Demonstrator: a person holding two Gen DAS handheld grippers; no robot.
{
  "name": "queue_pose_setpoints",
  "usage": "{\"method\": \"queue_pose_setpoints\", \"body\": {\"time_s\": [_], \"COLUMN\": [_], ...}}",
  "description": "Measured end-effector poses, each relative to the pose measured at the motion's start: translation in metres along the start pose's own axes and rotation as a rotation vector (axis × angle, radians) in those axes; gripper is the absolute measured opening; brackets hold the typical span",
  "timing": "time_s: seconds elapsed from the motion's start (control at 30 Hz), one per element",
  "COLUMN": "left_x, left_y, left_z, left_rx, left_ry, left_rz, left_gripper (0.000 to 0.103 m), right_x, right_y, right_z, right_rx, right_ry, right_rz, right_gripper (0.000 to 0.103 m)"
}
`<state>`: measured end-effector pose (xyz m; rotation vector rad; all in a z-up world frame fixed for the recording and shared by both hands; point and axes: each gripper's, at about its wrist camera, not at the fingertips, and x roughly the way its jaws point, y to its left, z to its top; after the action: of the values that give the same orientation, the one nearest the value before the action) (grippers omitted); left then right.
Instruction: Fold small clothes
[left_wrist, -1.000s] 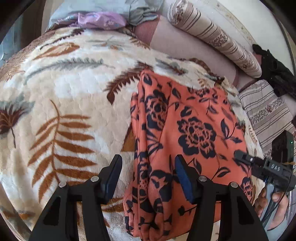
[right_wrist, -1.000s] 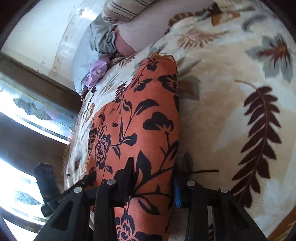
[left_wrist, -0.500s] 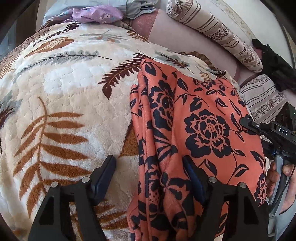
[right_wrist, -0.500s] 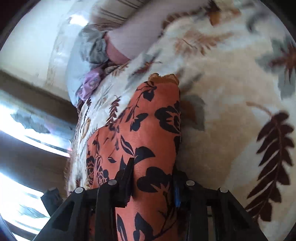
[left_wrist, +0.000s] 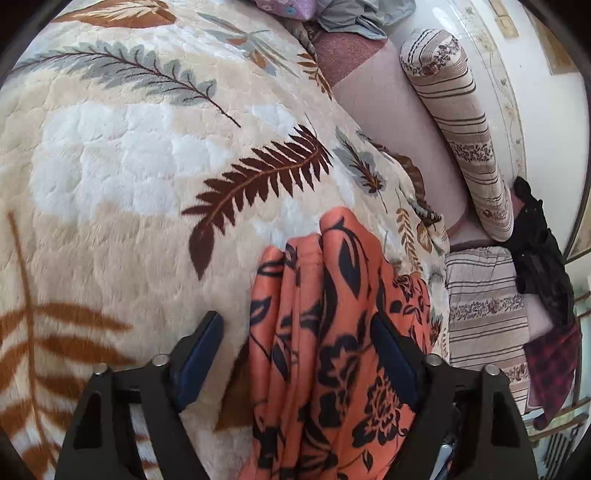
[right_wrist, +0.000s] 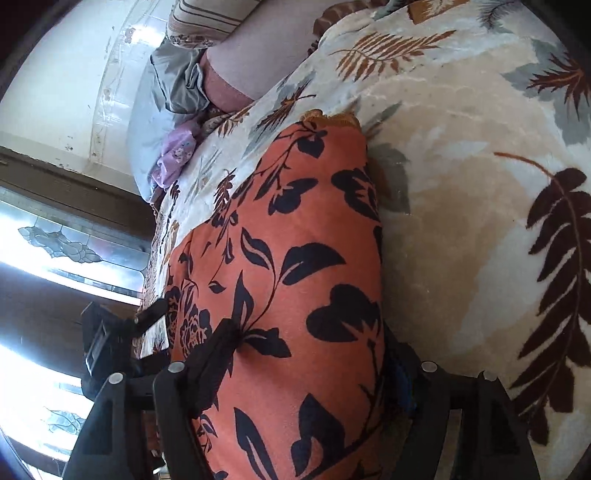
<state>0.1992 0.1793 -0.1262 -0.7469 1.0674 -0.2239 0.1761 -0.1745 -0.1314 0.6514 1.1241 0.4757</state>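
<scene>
**Garment bunched between both tongs on the bed**

Garment (left_wrist: 325, 332), orange with a black flower and leaf print, is lying on the bed's leaf-patterned blanket (left_wrist: 122, 192), and you are working it from both ends. In the left wrist view its near part is gathering into lengthwise ridges that are running up between the fingers of your left tongs (left_wrist: 295, 350). Those jaws are standing wide apart, with the cloth touching the right pad and clear blanket showing beside the left pad, so they are not gripping anything; judging by that, you are straddling the bunched edge to line up a pinch.

In the right wrist view the garment is passing as a broad, smooth band between the fingers of your right tongs (right_wrist: 310, 350). Both fingers are pressing into the cloth's sides, so this pair is closed down on the fabric, probably to keep it taut and flat while the other end is being set.

Beyond the garment, a striped bolster (left_wrist: 458, 122) is lying along the wall, and lilac (right_wrist: 173, 155) and grey clothing is sitting at the far end of the bed.

No writing or label is showing legibly in either view.
</scene>
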Motion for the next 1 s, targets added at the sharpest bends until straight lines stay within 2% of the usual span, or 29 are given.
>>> {"method": "queue_pose_setpoints", "body": {"time_s": [0.03, 0.1, 0.17, 0.2, 0.23, 0.27, 0.3, 0.4, 0.47, 0.83, 1.0], "left_x": [0.006, 0.007, 0.000, -0.004, -0.010, -0.016, -0.022, -0.037, -0.042, -0.058, -0.058], "left_y": [0.002, 0.008, 0.003, -0.001, -0.007, -0.012, -0.018, -0.037, -0.043, -0.061, -0.067], "left_z": [0.004, 0.003, -0.003, -0.007, -0.013, -0.020, -0.027, -0.051, -0.062, -0.093, -0.099], "left_rx": [0.005, -0.017, 0.012, 0.026, 0.046, 0.076, 0.114, 0.255, 0.308, 0.413, 0.436], "left_ry": [0.030, 0.032, 0.008, -0.004, -0.017, -0.024, -0.034, -0.089, -0.099, -0.150, -0.151], "left_rz": [0.023, -0.007, 0.014, 0.032, 0.056, 0.081, 0.104, 0.198, 0.250, 0.355, 0.368], "left_gripper": [0.040, 0.040, 0.042, 0.053, 0.059, 0.075, 0.085, 0.085, 0.085, 0.085, 0.085], "right_x": [-0.001, 0.002, 0.000, 0.000, -0.002, -0.003, -0.005, -0.008, -0.012, -0.025, -0.025], "right_y": [0.001, 0.004, 0.001, 0.000, -0.003, -0.004, -0.005, -0.006, -0.006, -0.010, -0.009], "right_z": [-0.001, -0.002, -0.001, 0.000, 0.001, 0.001, 0.000, -0.005, -0.010, -0.025, -0.024], "right_rx": [-0.025, -0.064, -0.060, -0.046, -0.029, -0.016, -0.011, -0.014, -0.020, -0.024, -0.026], "right_ry": [0.004, 0.016, 0.023, 0.026, 0.026, 0.025, 0.023, 0.027, 0.028, 0.045, 0.049], "right_rz": [-0.009, -0.026, -0.018, -0.009, 0.001, 0.008, 0.015, 0.018, 0.014, 0.013, 0.016], "right_gripper": [0.076, 0.076, 0.076, 0.076, 0.076, 0.076, 0.076, 0.076, 0.076, 0.077, 0.077]}}
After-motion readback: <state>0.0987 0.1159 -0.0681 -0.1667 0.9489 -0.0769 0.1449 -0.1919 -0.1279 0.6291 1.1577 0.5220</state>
